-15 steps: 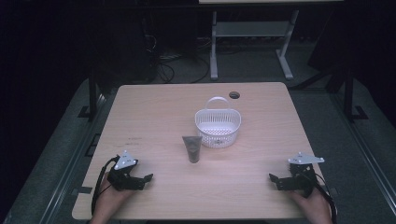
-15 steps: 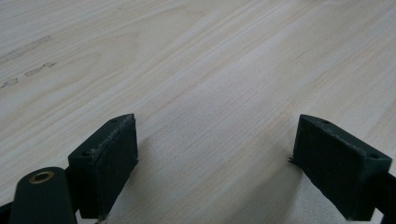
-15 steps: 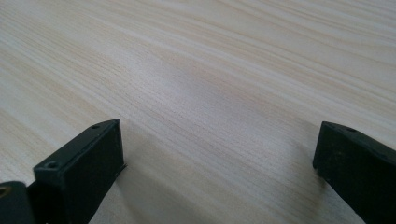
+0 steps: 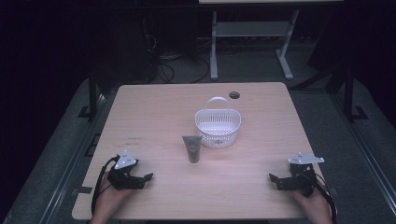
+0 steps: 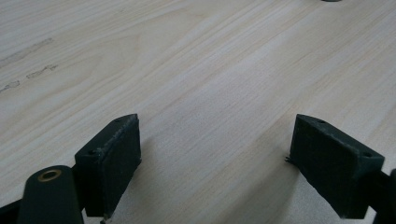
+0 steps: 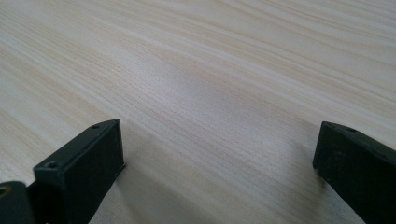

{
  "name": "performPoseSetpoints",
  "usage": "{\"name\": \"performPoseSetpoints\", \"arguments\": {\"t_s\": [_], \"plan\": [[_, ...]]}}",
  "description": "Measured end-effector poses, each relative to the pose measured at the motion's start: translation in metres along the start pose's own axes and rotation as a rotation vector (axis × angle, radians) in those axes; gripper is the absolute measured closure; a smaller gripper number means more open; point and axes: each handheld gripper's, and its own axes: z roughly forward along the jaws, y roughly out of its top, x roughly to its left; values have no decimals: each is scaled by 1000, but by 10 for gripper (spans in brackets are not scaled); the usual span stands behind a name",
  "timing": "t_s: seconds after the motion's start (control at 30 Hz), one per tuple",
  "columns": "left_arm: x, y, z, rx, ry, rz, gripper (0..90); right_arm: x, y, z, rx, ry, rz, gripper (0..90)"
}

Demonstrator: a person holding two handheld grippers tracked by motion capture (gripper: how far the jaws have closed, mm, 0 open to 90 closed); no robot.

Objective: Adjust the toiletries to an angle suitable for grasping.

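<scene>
A white plastic basket (image 4: pixel 218 127) with a handle stands near the middle of the wooden table (image 4: pixel 154 112). Just in front of it and to its left lies a dark grey tube (image 4: pixel 192 148), its flat end toward the basket. My left gripper (image 4: pixel 147 179) rests low at the near left of the table, jaws open and nothing between them; in the left gripper view (image 5: pixel 215 158) only bare wood lies between the jaws. My right gripper (image 4: pixel 273 180) rests at the near right, also open and holding nothing, with bare wood between its jaws in the right gripper view (image 6: pixel 217 163).
A round cable hole (image 4: pixel 234 95) sits at the table's far edge behind the basket. Beyond the table stand a white desk frame (image 4: pixel 247 32) and loose cables (image 4: pixel 163 65) on a dark floor.
</scene>
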Motion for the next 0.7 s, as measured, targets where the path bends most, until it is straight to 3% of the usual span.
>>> {"name": "performPoseSetpoints", "arguments": {"t_s": [0.27,0.5,0.7], "plan": [[-4,10,-5,-12,-19,11,281,0,0,0,0,0,0,12],[-8,14,-8,-6,-71,13,377,0,0,0,0,0,0,12],[-7,21,-13,-12,-101,11,522,0,0,0,1,1,-1,12]]}}
